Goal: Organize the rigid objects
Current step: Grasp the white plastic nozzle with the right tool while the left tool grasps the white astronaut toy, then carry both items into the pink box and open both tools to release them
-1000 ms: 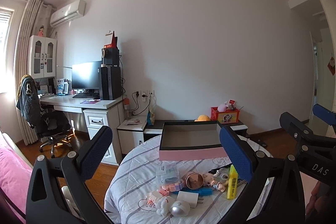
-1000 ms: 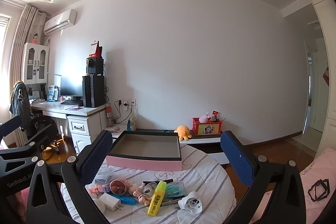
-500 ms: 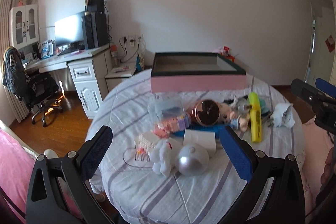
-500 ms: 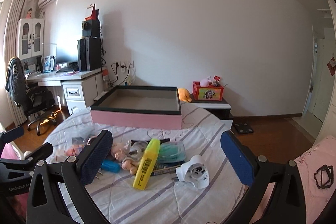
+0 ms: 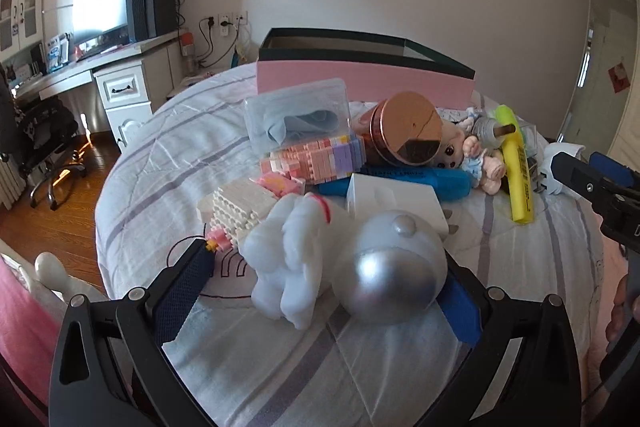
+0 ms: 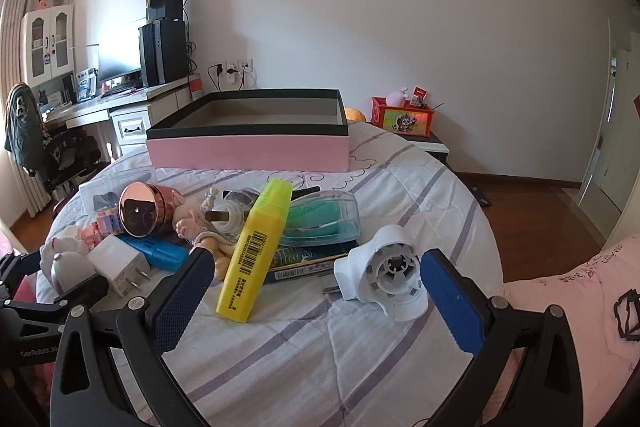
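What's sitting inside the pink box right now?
In the right wrist view, the pink box shows only bare grey inner walls and part of its floor; nothing is visible inside. Its near wall hides the front strip of the floor, so something low lying there cannot be ruled out.

The left gripper (image 5: 320, 291) sits low with its jaws spread wide, blue pads at about 8 and 4 o'clock. The right gripper (image 6: 316, 299) is likewise spread wide and holds nothing. A hand (image 5: 622, 311) shows at 4 o'clock in the left wrist view.
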`<state>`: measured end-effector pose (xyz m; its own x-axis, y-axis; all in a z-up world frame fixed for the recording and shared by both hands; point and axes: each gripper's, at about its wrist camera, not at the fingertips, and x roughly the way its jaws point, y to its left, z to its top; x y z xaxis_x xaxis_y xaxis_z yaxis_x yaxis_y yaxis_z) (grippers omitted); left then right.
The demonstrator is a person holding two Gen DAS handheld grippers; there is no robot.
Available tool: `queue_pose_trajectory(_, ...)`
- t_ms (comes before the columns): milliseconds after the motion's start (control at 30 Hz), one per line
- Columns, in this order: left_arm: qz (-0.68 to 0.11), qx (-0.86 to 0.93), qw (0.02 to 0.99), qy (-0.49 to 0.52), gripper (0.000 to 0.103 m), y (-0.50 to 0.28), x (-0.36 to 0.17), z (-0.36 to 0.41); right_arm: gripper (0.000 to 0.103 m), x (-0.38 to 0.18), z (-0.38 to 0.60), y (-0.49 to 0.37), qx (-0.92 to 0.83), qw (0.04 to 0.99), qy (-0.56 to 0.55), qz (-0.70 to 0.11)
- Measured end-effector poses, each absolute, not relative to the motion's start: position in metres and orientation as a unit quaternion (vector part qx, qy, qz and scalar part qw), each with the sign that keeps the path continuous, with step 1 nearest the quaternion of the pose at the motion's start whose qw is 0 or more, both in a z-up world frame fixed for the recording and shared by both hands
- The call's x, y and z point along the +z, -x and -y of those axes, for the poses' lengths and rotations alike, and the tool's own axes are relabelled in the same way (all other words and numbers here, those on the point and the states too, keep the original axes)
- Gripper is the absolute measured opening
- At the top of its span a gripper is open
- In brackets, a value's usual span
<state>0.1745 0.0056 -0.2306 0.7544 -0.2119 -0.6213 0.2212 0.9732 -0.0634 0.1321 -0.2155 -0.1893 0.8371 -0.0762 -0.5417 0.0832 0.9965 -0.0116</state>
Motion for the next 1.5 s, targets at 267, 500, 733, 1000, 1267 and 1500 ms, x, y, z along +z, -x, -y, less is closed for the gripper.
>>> queue_pose_trajectory(267, -0.312, -0.135, 0.94, -0.014, 0.097, -0.172, -0.227, -0.01, 0.103, -0.205, 0.236, -0.147, -0.057, 0.95, -0.014, -0.308)
queue_pose_trajectory(500, -0.305, -0.142, 0.942, -0.014, 0.095, -0.17, -0.223, -0.012, 0.103, -0.219, 0.257, -0.169, -0.063, 0.938, -0.013, -0.341)
queue_pose_trajectory(733, -0.293, -0.152, 0.944, -0.016, 0.084, -0.168, -0.21, -0.013, 0.065, -0.217, 0.264, -0.181, -0.033, 0.935, -0.013, -0.354)
queue_pose_trajectory(1000, -0.292, -0.174, 0.94, 0.004, 0.073, -0.165, -0.212, -0.017, 0.064, -0.216, 0.262, -0.173, -0.016, 0.938, -0.016, -0.345)
queue_pose_trajectory(1267, -0.285, -0.177, 0.942, 0.002, 0.073, -0.162, -0.205, -0.016, 0.064, -0.202, 0.257, -0.166, 0.002, 0.946, -0.025, -0.324)
queue_pose_trajectory(1500, -0.257, -0.189, 0.948, -0.011, 0.073, -0.167, -0.177, -0.005, 0.064, -0.174, 0.243, -0.177, 0.036, 0.953, -0.024, -0.299)
